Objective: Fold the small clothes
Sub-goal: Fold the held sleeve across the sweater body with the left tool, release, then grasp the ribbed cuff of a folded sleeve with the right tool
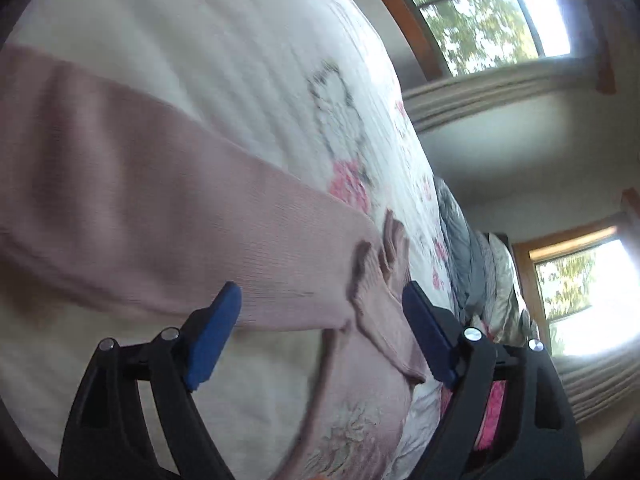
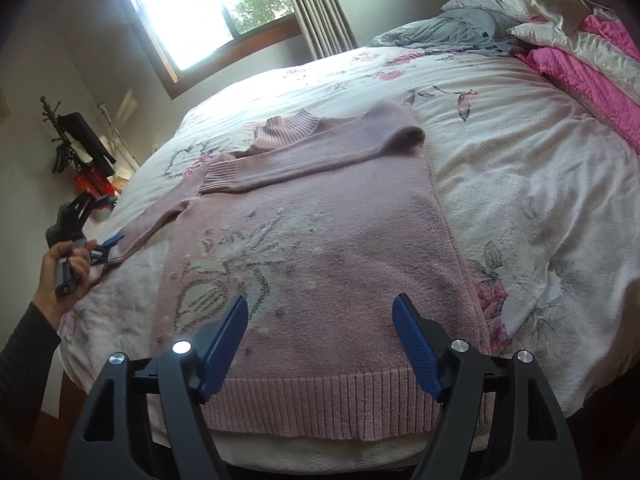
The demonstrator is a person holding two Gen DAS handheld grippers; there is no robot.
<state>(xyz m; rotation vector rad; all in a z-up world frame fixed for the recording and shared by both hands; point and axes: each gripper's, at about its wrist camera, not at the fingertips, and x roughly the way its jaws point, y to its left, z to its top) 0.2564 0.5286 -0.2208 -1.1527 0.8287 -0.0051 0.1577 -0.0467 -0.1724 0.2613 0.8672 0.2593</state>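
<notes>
Basically, pink sweater point(image 2: 320, 248) lies flat, face up, on the bed point(image 2: 540, 184), hem toward the right gripper. One sleeve point(image 2: 312, 156) is already folded across the chest; the other sleeve point(image 1: 160, 208) stretches out toward the bed's left edge.

Right gripper point(image 2: 320, 336) hovers over the hem, jaws wide open, holding nothing. Left gripper point(image 1: 320, 328) has jaws wide open too, with the cuff end point(image 1: 376, 272) of the loose sleeve between them, not pinched as far as I can tell.

Risks, my judgement:
- Left jaws may close on the bunched cuff only, or catch the bedspread with it, since the knit sits right on the cover. Lifting then drags the cover and skews the body.
- Left view is blurred, so aim at the cuff may be off and the grip may miss.
- Pulling the sleeve across could disturb the sleeve already folded, since both land on the chest.
- Hem sits at the bed's near edge; a tug could slide the sweater off.

Views: right view shows the whole sweater, collar point(image 2: 292, 128), folded sleeve, pillows point(image 2: 560, 12), and a hand point(image 2: 64, 272) holding the left gripper at the bed's left edge. Left view shows none of that layout, but gives the close look at cuff wrinkles between its jaws, which is tiny in the right view.
</notes>
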